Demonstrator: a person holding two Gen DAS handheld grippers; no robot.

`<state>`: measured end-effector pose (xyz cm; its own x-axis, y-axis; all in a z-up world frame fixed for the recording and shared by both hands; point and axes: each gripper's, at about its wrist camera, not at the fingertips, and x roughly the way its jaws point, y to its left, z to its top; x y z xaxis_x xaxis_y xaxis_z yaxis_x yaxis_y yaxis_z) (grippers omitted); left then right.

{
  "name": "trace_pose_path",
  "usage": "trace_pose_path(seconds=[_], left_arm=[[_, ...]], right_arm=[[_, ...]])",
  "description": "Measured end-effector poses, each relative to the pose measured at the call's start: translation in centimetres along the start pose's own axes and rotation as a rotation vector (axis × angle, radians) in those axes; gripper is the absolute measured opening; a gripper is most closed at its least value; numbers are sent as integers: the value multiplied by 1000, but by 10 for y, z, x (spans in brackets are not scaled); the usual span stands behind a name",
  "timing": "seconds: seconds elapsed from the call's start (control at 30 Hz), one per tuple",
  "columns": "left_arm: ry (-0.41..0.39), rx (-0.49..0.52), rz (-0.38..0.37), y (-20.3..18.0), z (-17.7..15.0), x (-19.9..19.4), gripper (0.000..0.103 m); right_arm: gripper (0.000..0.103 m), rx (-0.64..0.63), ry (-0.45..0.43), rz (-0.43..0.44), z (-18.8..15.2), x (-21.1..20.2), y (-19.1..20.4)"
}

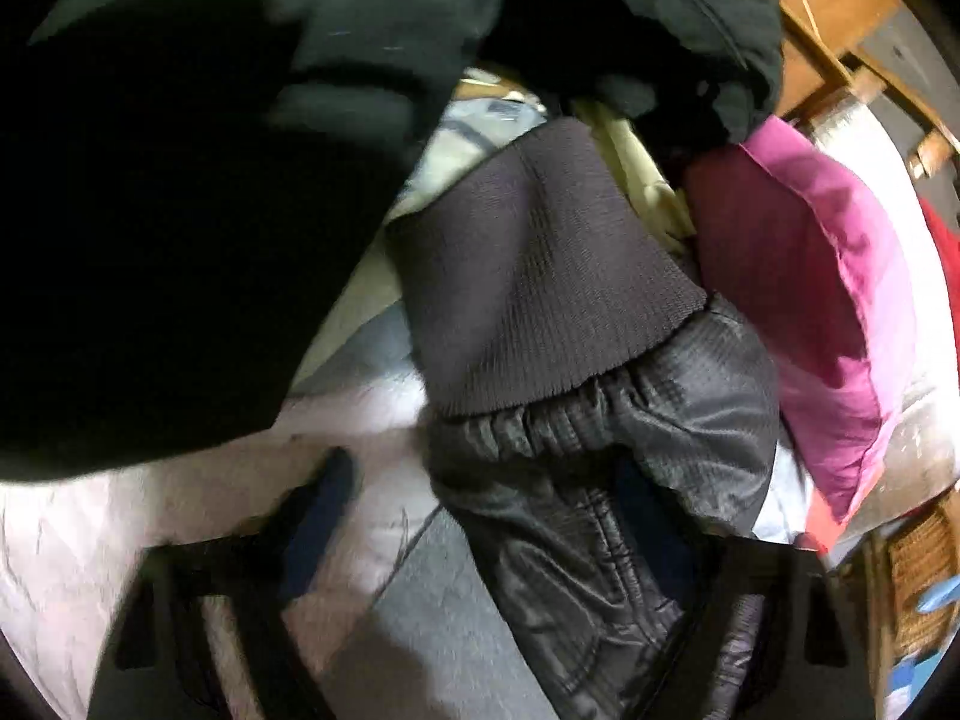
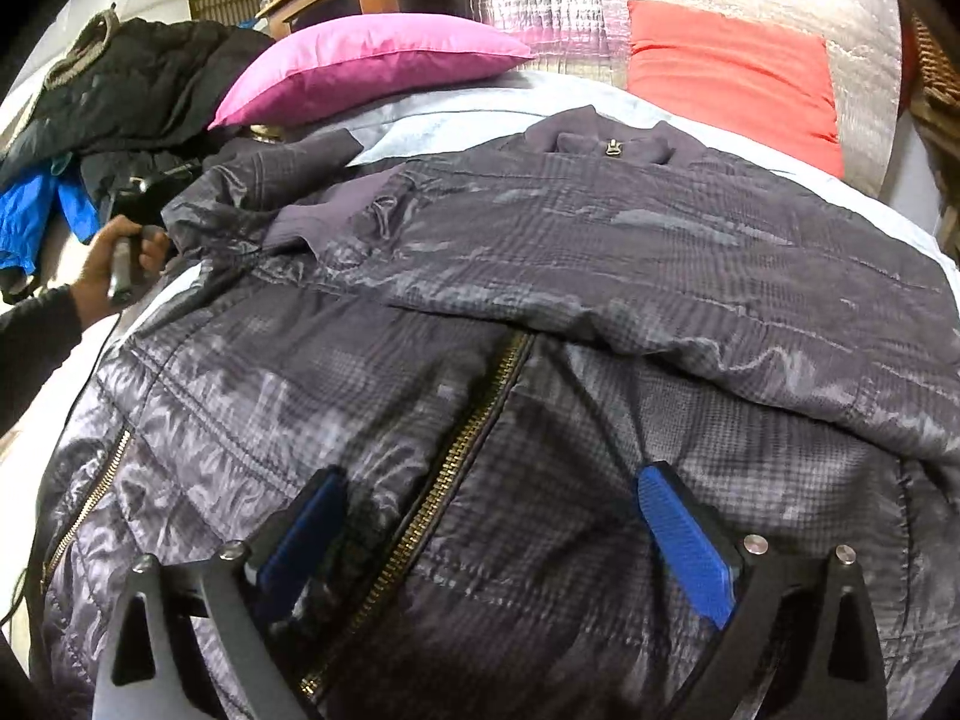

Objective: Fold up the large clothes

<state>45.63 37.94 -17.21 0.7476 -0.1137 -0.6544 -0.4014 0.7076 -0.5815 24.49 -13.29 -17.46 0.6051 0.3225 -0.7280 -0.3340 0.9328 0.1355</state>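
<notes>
Right hand-held gripper (image 2: 486, 510): spread over zipper (image 2: 456, 450) | jacket (image 2: 540, 252): collar away, lengthwise | left hand-held gripper (image 1: 480, 498): grip unclear

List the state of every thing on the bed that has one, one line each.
Jacket: spread flat, front up, one sleeve folded across the chest.
Zip: closed along the visible front.
Cuff: ribbed, lying beyond the left gripper.
Left gripper: part open, sleeve fabric between its fingers.
Right gripper: wide open over the zip.
Pink pillow: lying flat.
Dark clothes pile: heaped, unfolded.
</notes>
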Motion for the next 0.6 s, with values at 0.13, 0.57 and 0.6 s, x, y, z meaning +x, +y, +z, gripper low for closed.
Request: trace_pose_path(seconds=[0.13, 0.57, 0.6], left_arm=[[51, 31, 57, -6, 2, 14, 13], [-293, 373, 16, -91, -50, -176, 7], [-307, 408, 4, -105, -58, -189, 7]], right_arm=[[101, 5, -7, 5, -2, -3, -1], [101, 15, -11, 14, -4, -8, -2], [101, 15, -11, 14, -4, -8, -1]])
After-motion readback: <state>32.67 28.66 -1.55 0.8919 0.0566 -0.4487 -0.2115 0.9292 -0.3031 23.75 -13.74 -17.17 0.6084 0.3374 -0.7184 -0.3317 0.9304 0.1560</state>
